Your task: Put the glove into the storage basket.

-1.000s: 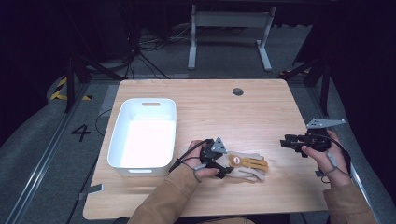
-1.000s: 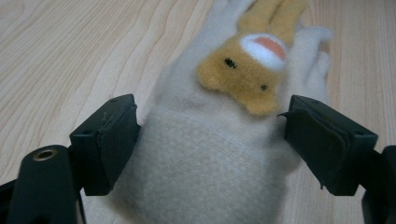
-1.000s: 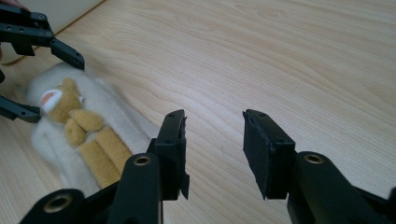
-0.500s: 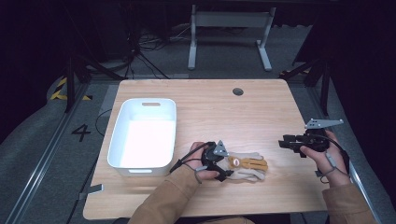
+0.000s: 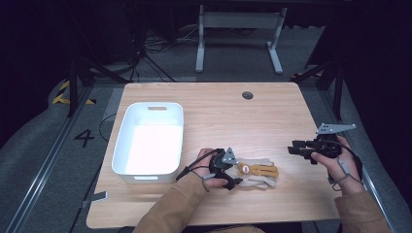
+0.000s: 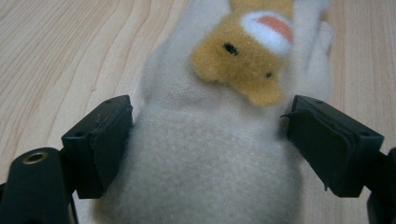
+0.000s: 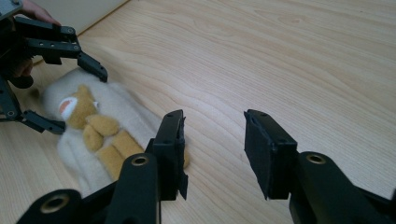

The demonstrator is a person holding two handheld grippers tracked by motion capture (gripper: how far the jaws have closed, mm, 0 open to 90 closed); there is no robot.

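One white bin [image 5: 148, 143] stands on the left part of the table [image 5: 272, 121], long side running away from the person, just left of the left hand. One round grommet [image 5: 248, 95] is set in the tabletop near the far edge. Beyond the table: metal desk legs [image 5: 238, 39], loose cables and a floor marking "4" [image 5: 84, 138]. Nothing lies between the two grippers apart from bare wood.

One glove [image 5: 255, 174], cream fleece with a tan bear figure sewn on, lies flat near the table's front edge, cuff toward the bin and fingers pointing right.

Left gripper [image 5: 228, 171]: at the glove's cuff, jaws spread and straddling it. In the left gripper view the cuff [image 6: 205, 158] fills the gap; the left pad touches the fleece, the right pad stands just clear, so no squeeze is seen.

Right gripper [image 5: 294, 149]: well apart to the right of the glove, held above the wood, jaws pointing toward it and partly open with nothing between them. In the right gripper view the glove [image 7: 93, 135] lies beyond its left jaw.
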